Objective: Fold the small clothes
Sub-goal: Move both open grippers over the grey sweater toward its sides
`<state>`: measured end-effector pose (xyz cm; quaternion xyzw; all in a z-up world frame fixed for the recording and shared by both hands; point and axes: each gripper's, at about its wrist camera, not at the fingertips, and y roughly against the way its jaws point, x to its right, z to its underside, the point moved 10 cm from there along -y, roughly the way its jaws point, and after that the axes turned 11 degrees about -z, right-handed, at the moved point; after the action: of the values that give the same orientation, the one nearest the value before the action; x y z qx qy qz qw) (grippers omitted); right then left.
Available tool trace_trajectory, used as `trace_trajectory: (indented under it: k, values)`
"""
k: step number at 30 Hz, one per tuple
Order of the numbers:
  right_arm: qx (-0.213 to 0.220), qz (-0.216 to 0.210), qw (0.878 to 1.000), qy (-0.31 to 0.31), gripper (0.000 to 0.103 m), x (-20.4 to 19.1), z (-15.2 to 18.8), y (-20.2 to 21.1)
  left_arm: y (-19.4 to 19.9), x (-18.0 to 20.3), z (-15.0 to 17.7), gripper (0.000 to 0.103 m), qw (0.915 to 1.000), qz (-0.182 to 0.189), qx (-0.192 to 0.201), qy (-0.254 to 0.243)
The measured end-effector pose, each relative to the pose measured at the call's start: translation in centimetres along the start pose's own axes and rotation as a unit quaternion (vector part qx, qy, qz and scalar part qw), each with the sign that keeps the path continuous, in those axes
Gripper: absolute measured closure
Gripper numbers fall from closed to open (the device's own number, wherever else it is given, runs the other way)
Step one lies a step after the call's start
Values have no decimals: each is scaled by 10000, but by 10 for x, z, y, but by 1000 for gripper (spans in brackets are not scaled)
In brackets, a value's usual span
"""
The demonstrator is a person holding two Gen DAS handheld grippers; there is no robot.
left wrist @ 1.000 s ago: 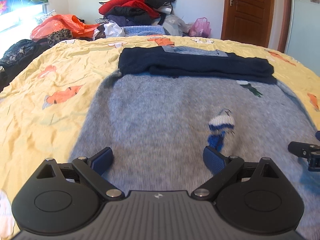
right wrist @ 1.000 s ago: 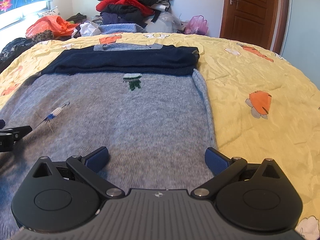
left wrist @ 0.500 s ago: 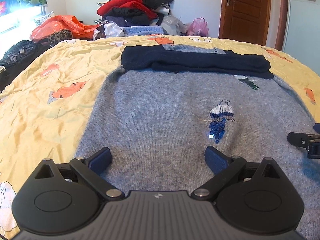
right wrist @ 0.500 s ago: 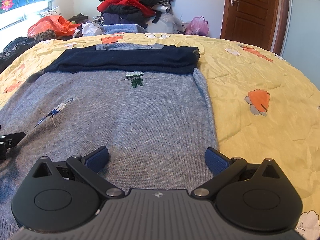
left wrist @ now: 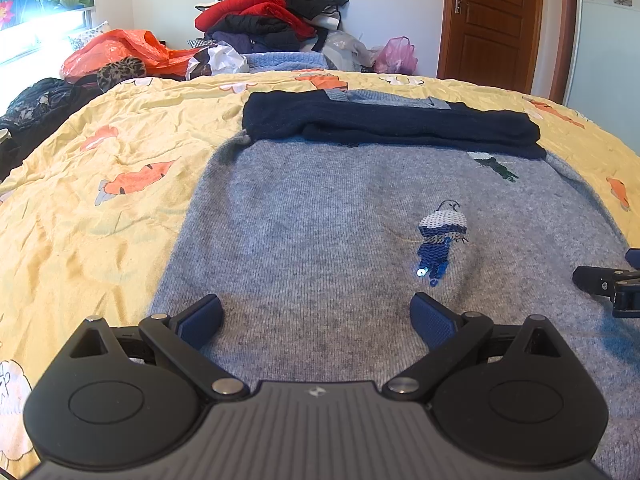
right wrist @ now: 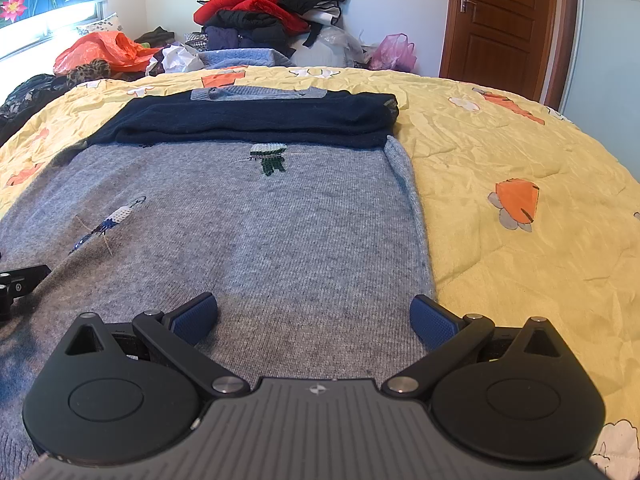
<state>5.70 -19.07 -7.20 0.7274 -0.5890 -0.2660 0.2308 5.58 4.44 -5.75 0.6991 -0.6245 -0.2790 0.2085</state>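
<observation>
Both hand-held grippers, left [left wrist: 316, 316] and right [right wrist: 314, 314], gape empty, seemingly just above the grey sweater [left wrist: 320, 220].

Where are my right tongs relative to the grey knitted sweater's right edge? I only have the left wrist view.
Observer: The right tongs are open over the grey knitted sweater, and their right pad sits right at the sweater's right edge.
Operator: Is that edge lying flat?
Observer: No. It is rolled into a raised ridge that runs from the folded navy knit fabric down toward the tongs.
Operator: What's beyond it?
Observer: The wrinkled yellow printed quilt, with an orange print motif a little way out from the edge.
</observation>
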Motion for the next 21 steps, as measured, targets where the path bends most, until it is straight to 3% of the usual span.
trace_trajectory:
  k: [11,14,17,21]
  values:
    - [5,-9,10000,-6,0,0,0,0,0,0,0,2,10000,13,8,26]
    - [1,-202,9998,-63,0,1,1,6,1,0,0,2,10000,31,22,41]
    - [130,-809,9951,-559,1,10,2,33,11,-8,-2,2,9995,142,113,241]
    - [280,-1344,9743,-1786,0,53,10,71,30,-29,-2,1,9977,354,210,545]
